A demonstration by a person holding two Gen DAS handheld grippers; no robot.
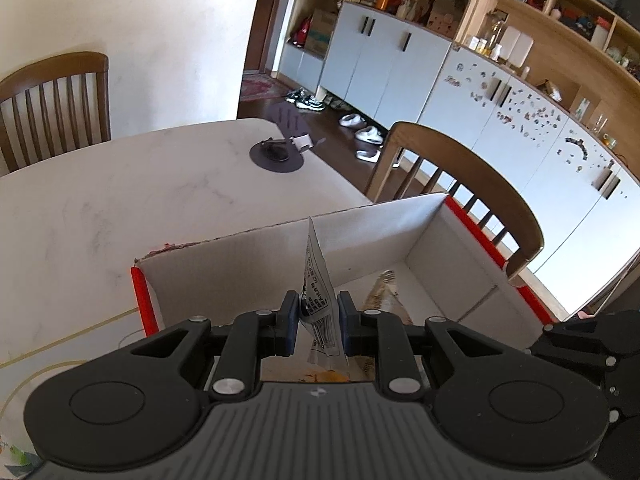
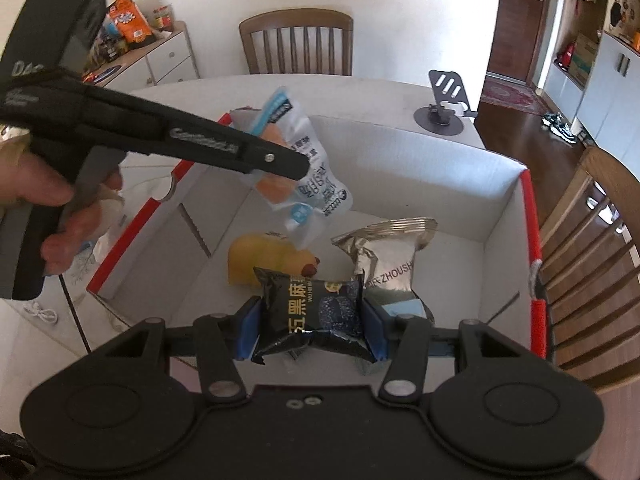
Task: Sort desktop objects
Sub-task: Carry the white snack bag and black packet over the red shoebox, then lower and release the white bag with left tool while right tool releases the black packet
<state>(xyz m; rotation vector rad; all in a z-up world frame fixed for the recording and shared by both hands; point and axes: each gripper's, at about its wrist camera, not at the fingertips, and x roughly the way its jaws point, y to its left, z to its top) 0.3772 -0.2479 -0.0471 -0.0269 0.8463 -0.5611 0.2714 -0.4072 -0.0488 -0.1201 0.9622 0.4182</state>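
Observation:
A white cardboard box with red edges (image 2: 460,168) stands open on the table. My left gripper (image 1: 318,316) is shut on a clear snack pouch (image 1: 318,280), seen edge-on, above the box. In the right wrist view the same pouch (image 2: 310,184) with blue print and an orange filling hangs from the left gripper's fingers (image 2: 280,162) over the box. My right gripper (image 2: 312,320) is shut on a black snack packet (image 2: 316,316) with gold lettering, held over the box's near side. On the box floor lie a yellow toy (image 2: 260,258) and a silver packet (image 2: 384,252).
A grey phone stand (image 2: 446,100) sits at the table's far corner. Wooden chairs (image 2: 298,44) stand behind the table and at its right (image 2: 592,248). A hand (image 2: 60,216) holds the left gripper's handle. A white cable (image 2: 40,312) lies left of the box.

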